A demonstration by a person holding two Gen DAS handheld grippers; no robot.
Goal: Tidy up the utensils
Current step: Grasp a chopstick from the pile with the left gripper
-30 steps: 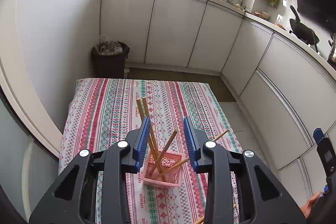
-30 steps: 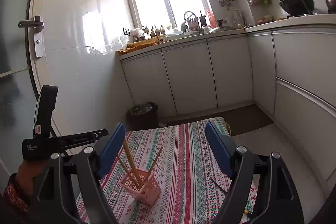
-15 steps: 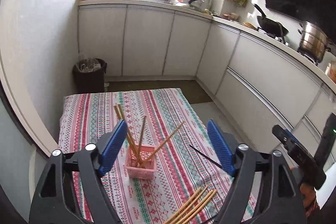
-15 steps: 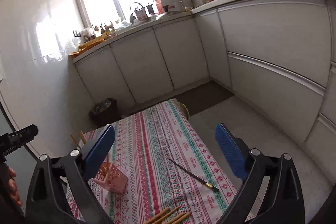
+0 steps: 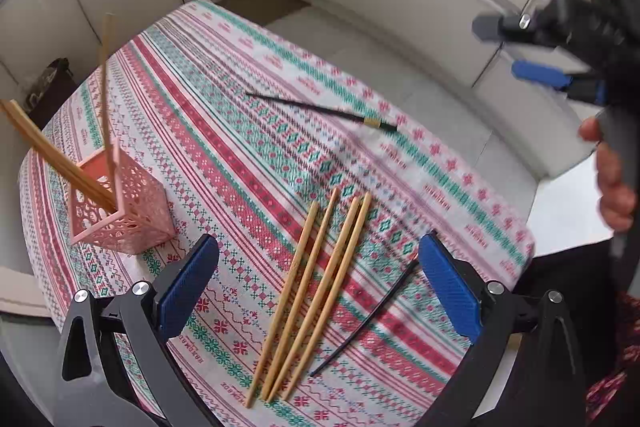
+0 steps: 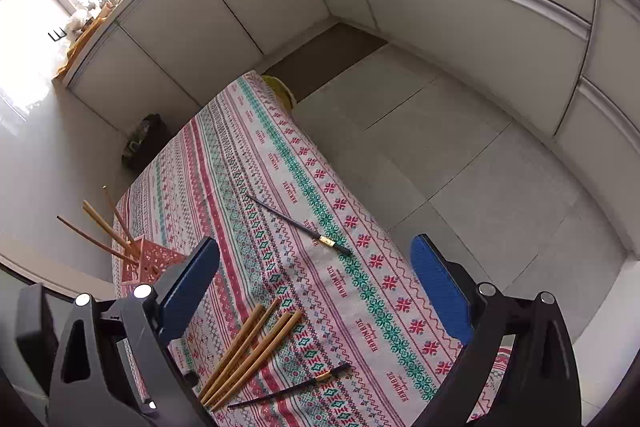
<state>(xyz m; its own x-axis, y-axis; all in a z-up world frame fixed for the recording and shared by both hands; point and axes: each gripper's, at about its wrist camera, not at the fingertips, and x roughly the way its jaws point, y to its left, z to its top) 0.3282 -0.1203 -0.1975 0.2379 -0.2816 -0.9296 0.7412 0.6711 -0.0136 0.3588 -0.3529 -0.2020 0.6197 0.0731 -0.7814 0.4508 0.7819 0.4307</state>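
A pink lattice basket stands at the left of the patterned tablecloth with wooden chopsticks leaning in it. Several loose wooden chopsticks lie side by side near the front edge. My left gripper hovers over them, its jaws opening wide, nothing touching the pads. One black chopstick lies beside them, another with a gold band farther back. My right gripper is open above the cloth. In its view are the basket, the wooden chopsticks and both black chopsticks.
White cabinets run along the far and right sides, with tiled floor right of the table. A dark bin stands beyond the table's far left corner. A person's hand holds the right gripper's handle at the right edge.
Both grippers have tipped down toward the table and sunk closer to it. The left jaws have spread from narrow to wide. The loose chopsticks near the front edge have come into view.
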